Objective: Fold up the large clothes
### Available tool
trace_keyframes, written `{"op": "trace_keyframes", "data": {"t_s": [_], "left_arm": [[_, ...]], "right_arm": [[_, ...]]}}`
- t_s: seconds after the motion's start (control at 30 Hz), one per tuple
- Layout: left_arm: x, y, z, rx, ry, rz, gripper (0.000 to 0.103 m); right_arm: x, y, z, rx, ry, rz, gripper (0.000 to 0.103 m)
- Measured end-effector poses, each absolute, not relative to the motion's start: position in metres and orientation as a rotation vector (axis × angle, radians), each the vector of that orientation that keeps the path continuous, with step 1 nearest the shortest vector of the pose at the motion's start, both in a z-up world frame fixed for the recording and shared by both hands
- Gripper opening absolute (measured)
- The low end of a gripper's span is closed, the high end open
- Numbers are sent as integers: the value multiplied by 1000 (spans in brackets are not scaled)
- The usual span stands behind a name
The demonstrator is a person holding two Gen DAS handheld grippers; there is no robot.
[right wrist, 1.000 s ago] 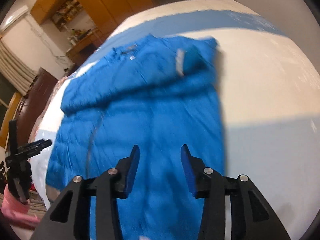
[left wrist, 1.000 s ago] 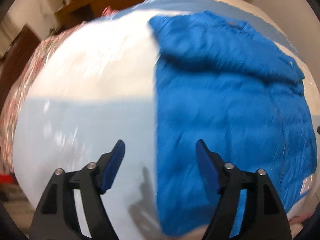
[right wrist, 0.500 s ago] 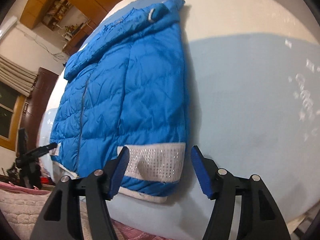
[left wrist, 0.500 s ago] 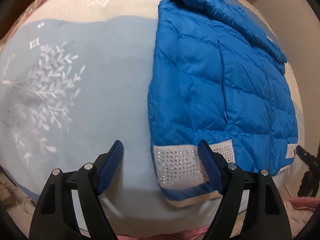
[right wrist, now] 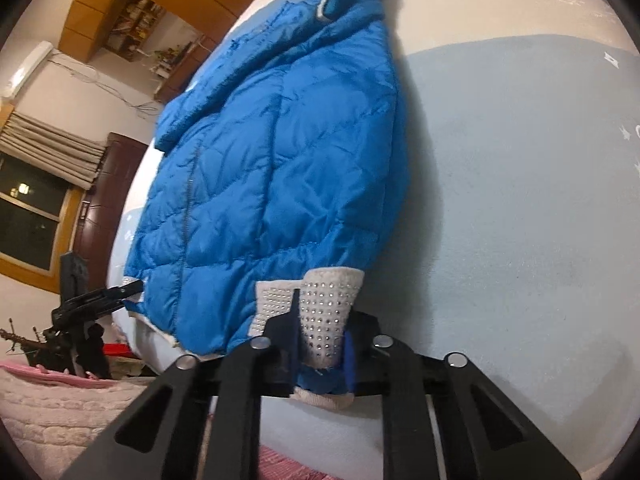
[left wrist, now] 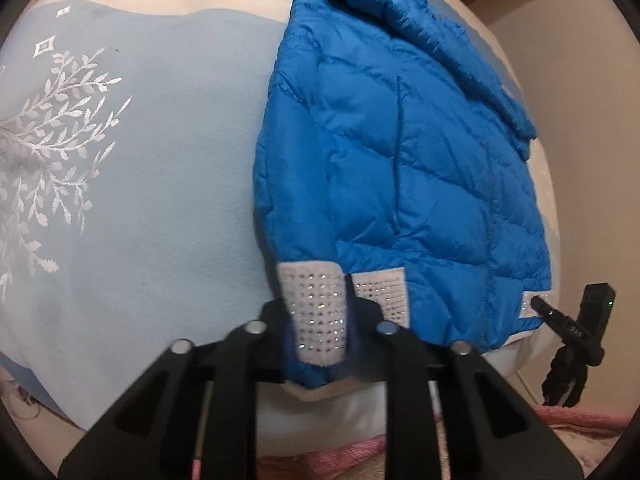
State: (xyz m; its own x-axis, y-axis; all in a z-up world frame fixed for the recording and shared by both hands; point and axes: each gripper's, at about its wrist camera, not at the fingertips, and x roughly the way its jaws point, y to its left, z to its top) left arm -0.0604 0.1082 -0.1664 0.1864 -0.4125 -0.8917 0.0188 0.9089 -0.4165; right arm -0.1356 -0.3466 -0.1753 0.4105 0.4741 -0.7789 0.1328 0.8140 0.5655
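A blue quilted puffer jacket lies flat on the bed, sleeves folded across its top, hem toward me. It also shows in the right wrist view. My left gripper is shut on the white studded hem band at the jacket's left corner. My right gripper is shut on the studded hem band at the jacket's right corner. The right gripper's tip shows at the far hem corner in the left view, and the left gripper shows at the left in the right view.
The bed has a light blue and cream cover with white leaf embroidery. Pink fabric lies below the bed edge. A window, dark wooden door and orange cabinets stand at the left.
Both grippers moved forward onto the jacket's hem and closed on its studded corners. Half a second ago both were open just short of the hem.
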Motion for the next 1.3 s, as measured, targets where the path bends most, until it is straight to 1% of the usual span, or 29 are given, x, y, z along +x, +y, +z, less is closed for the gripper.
{"op": "trace_keyframes", "data": {"t_s": [0.2, 0.37, 0.43, 0.53, 0.7, 0.87, 1.03, 1.3], "left_arm": [[-69, 108, -158, -361, 1334, -312, 11], [-67, 117, -177, -429, 1395, -316, 12], [-58, 114, -175, -463, 1399, -324, 11], [-51, 115, -146, -490, 1349, -382, 11], [-31, 112, -93, -515, 1233, -459, 11], [30, 95, -54, -526, 1145, -523, 11], [96, 80, -33, -500, 1100, -546, 11], [210, 56, -45, -537, 1116, -564, 13]], "right_arm": [[-148, -348, -168, 617, 1146, 272, 11], [-149, -355, -181, 652, 1186, 253, 11], [-146, -358, -178, 673, 1183, 254, 10], [-146, -366, -158, 716, 1120, 291, 10], [-126, -374, -103, 690, 1007, 336, 9], [-79, -393, -64, 722, 946, 384, 9], [-12, -406, -38, 718, 926, 426, 9], [92, -433, -46, 768, 961, 426, 9]]}}
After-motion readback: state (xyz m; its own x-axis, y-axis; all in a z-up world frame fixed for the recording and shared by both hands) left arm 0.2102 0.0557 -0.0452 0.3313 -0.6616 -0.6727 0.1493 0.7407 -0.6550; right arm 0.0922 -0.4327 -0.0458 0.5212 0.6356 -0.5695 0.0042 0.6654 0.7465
